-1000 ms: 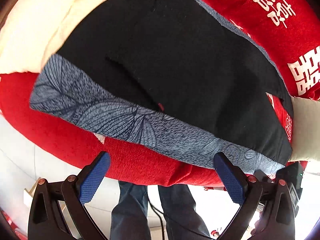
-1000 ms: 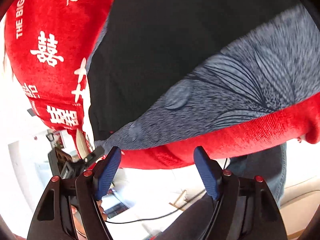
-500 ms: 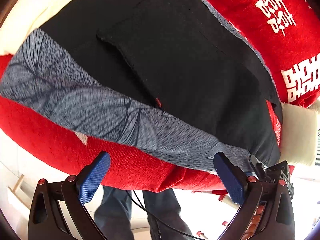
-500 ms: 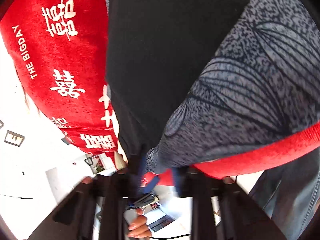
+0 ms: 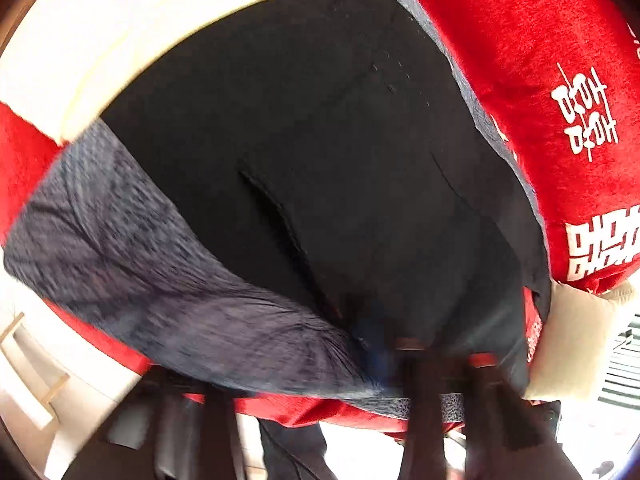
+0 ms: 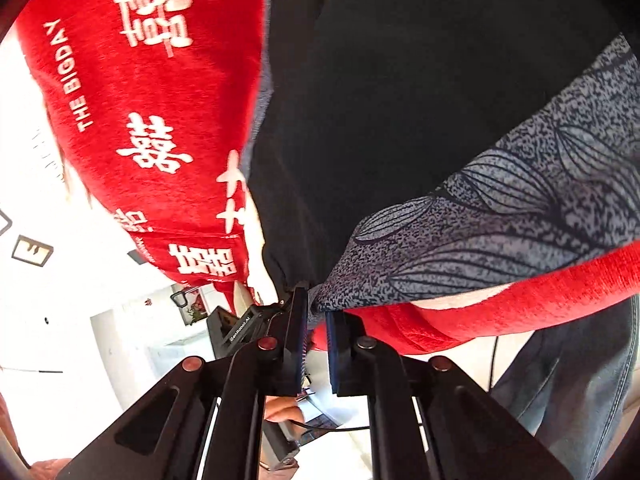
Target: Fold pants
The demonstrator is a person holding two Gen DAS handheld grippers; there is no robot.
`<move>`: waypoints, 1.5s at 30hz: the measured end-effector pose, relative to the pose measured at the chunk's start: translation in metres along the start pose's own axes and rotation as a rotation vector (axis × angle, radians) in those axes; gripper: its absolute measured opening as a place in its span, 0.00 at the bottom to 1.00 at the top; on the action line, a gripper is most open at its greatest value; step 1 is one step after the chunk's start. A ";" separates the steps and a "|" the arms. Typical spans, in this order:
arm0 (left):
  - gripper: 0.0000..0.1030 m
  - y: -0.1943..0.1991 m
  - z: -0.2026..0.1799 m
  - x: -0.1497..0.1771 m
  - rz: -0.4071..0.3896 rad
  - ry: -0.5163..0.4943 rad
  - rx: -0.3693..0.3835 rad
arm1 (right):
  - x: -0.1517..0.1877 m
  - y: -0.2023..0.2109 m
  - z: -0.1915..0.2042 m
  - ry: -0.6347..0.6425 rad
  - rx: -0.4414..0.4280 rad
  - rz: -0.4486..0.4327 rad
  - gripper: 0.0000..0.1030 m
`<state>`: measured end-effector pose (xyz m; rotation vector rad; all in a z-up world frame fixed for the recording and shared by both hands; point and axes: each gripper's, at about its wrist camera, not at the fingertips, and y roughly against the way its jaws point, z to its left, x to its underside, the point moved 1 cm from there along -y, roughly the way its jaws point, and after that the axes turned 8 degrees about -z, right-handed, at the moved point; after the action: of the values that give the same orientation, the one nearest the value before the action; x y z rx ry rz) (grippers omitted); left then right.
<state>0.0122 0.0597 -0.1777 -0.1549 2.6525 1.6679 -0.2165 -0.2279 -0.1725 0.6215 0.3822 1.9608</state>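
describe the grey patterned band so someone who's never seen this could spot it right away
Find the red blanket with white characters; black pants lie on it. Along the pants' near edge runs the waistband, which the right tongs pinch at its corner. It alone is speckled grey with dark leaf outlines.

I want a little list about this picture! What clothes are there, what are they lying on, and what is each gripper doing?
clothes: black pants with a grey leaf-print band
lying on: red blanket with white characters
right gripper: closed on the corner of the leaf-print band
left gripper: blurred, at the near edge of the pants; open or closed cannot be told
folded yet: no, pants lie spread out
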 end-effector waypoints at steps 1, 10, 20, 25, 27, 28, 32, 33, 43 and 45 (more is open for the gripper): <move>0.21 0.004 0.001 -0.001 0.001 0.000 0.002 | -0.002 -0.001 -0.002 -0.010 0.017 -0.003 0.08; 0.21 0.058 -0.068 -0.037 -0.070 -0.145 0.030 | -0.051 0.013 0.086 0.204 0.043 -0.044 0.06; 0.21 0.028 -0.133 -0.098 -0.053 -0.225 0.032 | -0.122 0.010 0.137 0.265 0.029 0.028 0.54; 0.21 0.031 -0.134 -0.096 -0.048 -0.230 0.007 | -0.048 0.012 0.064 0.105 0.079 0.196 0.90; 0.21 0.033 -0.133 -0.093 -0.048 -0.240 0.002 | -0.031 0.016 0.028 -0.024 0.070 0.144 0.88; 0.21 0.033 -0.133 -0.091 -0.046 -0.248 -0.002 | -0.029 0.018 0.015 -0.073 0.060 0.105 0.87; 0.21 0.030 -0.132 -0.085 -0.037 -0.272 -0.011 | -0.033 0.024 -0.015 -0.210 0.000 -0.083 0.80; 0.21 0.030 -0.130 -0.083 -0.037 -0.274 -0.012 | -0.035 0.024 -0.019 -0.241 -0.009 -0.108 0.76; 0.21 0.042 -0.113 -0.088 -0.063 -0.205 0.028 | -0.073 0.026 0.083 0.192 0.253 -0.114 0.06; 0.21 0.044 -0.111 -0.099 -0.070 -0.167 0.051 | -0.096 0.022 0.117 0.292 0.257 -0.117 0.06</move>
<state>0.1120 -0.0135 -0.0840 -0.1024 2.5336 1.5195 -0.1302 -0.3235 -0.0897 0.4611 0.8433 1.9074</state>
